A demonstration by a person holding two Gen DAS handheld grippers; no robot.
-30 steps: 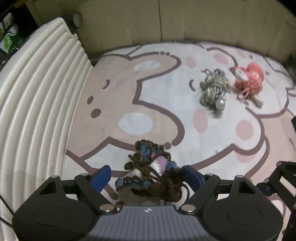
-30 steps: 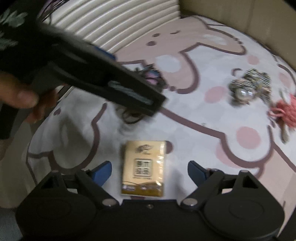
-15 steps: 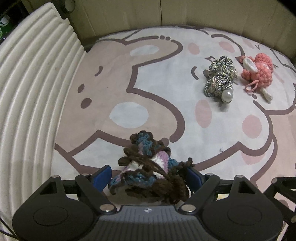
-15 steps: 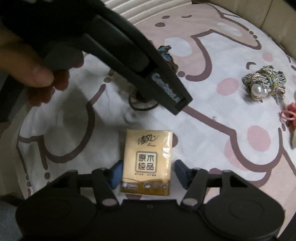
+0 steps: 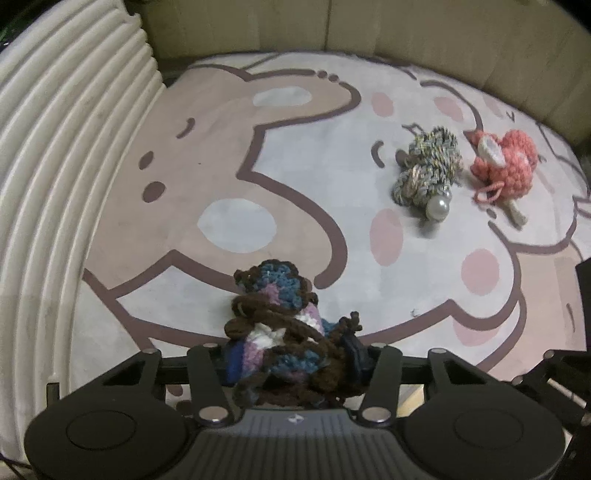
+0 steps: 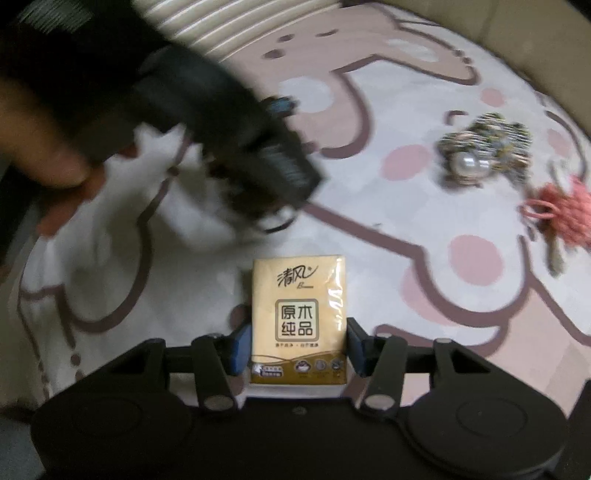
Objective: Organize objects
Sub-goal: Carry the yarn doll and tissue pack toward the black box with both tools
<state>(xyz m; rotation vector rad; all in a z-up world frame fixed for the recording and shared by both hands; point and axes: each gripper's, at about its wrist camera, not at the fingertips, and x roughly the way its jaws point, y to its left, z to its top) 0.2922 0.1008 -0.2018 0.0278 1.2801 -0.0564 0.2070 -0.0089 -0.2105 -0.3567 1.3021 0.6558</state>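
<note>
A crochet piece of brown, blue and pink yarn [image 5: 275, 306] lies on the cartoon rug [image 5: 184, 166]. My left gripper [image 5: 293, 360] is shut on its near end, with loose brown strands spilling over the blue pads. In the right wrist view a yellow tissue pack [image 6: 299, 295] lies flat on the rug. My right gripper [image 6: 298, 347] is shut on it, with the blue pads pressed on both long sides of its lower half. The left tool and the hand [image 6: 55, 173] holding it show blurred at upper left there.
A grey-green braided piece with a pearl [image 5: 428, 170] and a pink crochet piece [image 5: 506, 166] lie side by side on the far right of the rug. A ribbed cream cushion [image 5: 55, 166] borders the left. A beige upholstered wall [image 5: 406, 33] runs along the back.
The left jaws have closed in on the yarn piece. The right jaws have closed from wide apart onto the sides of the tissue pack.
</note>
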